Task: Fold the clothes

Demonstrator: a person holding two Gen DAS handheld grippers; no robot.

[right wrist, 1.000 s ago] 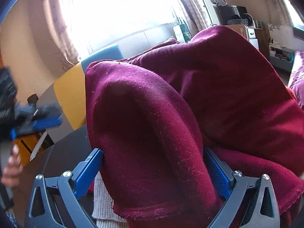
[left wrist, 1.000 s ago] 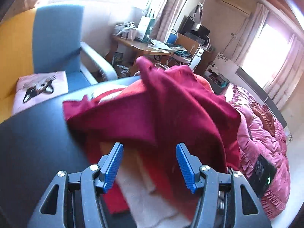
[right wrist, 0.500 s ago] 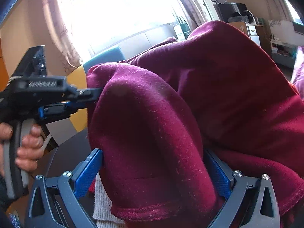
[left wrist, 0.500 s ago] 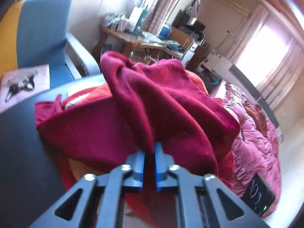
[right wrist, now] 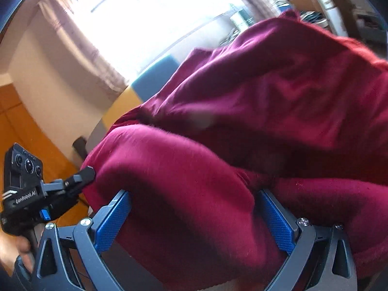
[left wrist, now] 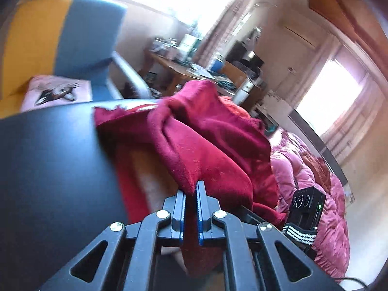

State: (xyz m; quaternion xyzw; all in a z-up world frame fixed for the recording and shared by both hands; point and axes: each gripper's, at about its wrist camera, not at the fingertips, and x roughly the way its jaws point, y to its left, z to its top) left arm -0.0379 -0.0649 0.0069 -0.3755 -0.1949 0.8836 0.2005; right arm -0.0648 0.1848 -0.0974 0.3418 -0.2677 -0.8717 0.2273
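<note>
Left tongs (left wrist: pixel 190 188) pinch maroon garment (left wrist: pixel 206 140); right tongs (right wrist: pixel 194 215) gape, tips cloth-hidden.

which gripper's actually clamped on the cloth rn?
The left gripper: its jaws are pinched on an edge of the maroon garment. The right gripper is wide open, fabric draped between its fingers.

Your left gripper (left wrist: pixel 190 189) clamps the garment (left wrist: pixel 206 140) at its near edge; the garment lies heaped on the table (left wrist: pixel 48 157). Armchair (left wrist: pixel 89 43) behind table, bed (left wrist: pixel 315 169) right. The garment drapes between your right gripper (right wrist: pixel 194 215) fingers, spread wide.
</note>
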